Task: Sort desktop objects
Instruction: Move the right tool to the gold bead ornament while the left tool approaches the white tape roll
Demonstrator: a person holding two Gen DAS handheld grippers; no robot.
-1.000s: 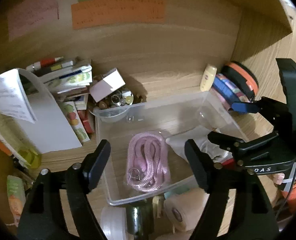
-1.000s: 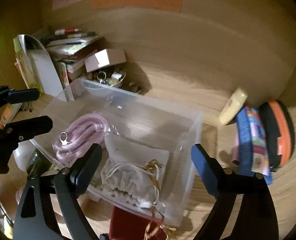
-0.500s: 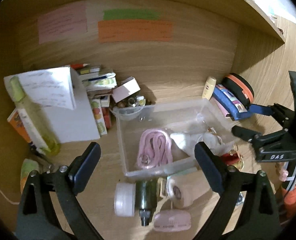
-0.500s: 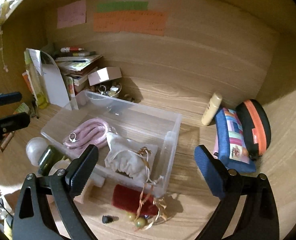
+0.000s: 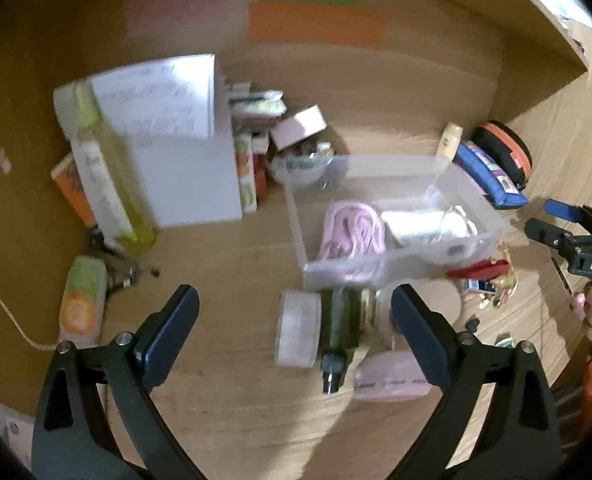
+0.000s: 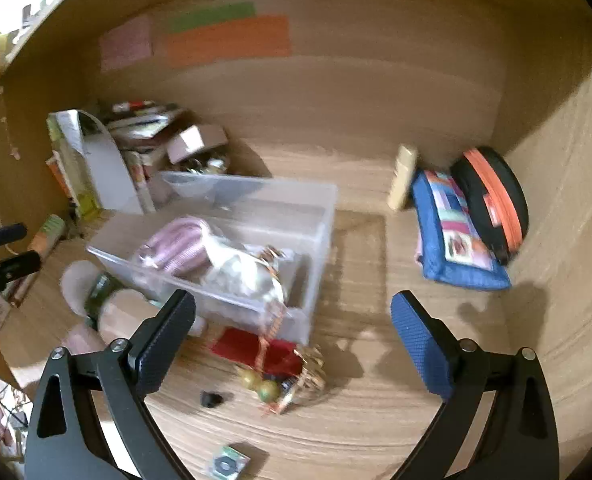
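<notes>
Both of my grippers stand spread wide with nothing between the pads: my left gripper [image 5: 293,322] fills the bottom of its frame over bare wooden desk, its jaws having just been opening, and my right gripper [image 6: 291,328] likewise, its jaws also just widened and empty. Right of centre in the left view sits the clear plastic storage bin [image 5: 400,268], holding a coiled pink rope [image 5: 352,228] beside a white drawstring pouch [image 5: 420,228]. Just below the bin's front wall lie a dark green glass bottle [image 5: 340,328], a white round jar [image 5: 298,330] and a pale pink case [image 5: 392,376], close together. In the right view, a red flat pouch [image 6: 255,350] lies against the bin's near corner, with gold beads and ribbon [image 6: 291,380] just below it. At the right of that frame a blue patchwork pouch [image 6: 456,236] leans on a black round case with an orange zip [image 6: 496,204].
</notes>
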